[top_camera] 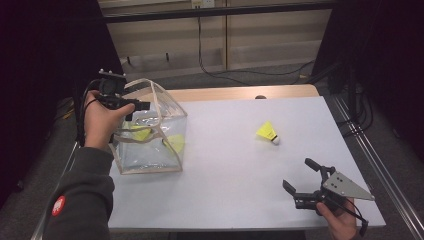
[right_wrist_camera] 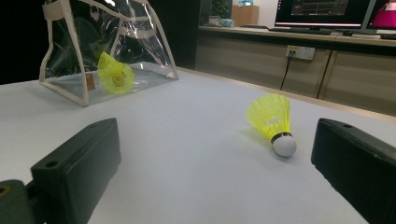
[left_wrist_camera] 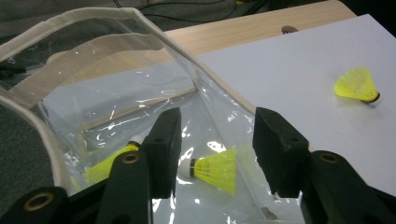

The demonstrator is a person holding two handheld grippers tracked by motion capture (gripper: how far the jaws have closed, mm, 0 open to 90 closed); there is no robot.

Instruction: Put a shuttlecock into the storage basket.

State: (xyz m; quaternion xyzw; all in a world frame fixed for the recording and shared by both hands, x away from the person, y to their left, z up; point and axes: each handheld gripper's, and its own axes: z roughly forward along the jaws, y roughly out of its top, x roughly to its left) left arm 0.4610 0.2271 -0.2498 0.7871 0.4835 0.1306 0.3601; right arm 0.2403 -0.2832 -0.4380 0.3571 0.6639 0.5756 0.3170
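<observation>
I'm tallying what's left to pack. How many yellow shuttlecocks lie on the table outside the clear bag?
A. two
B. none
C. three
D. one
D: one shuttlecock lies on the white table, apart from the clear bag, which holds two.

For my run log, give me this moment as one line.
left tool: open above clear bag | bag: two yellow shuttlecocks | right tool: open, empty | third shuttlecock: on table
</observation>
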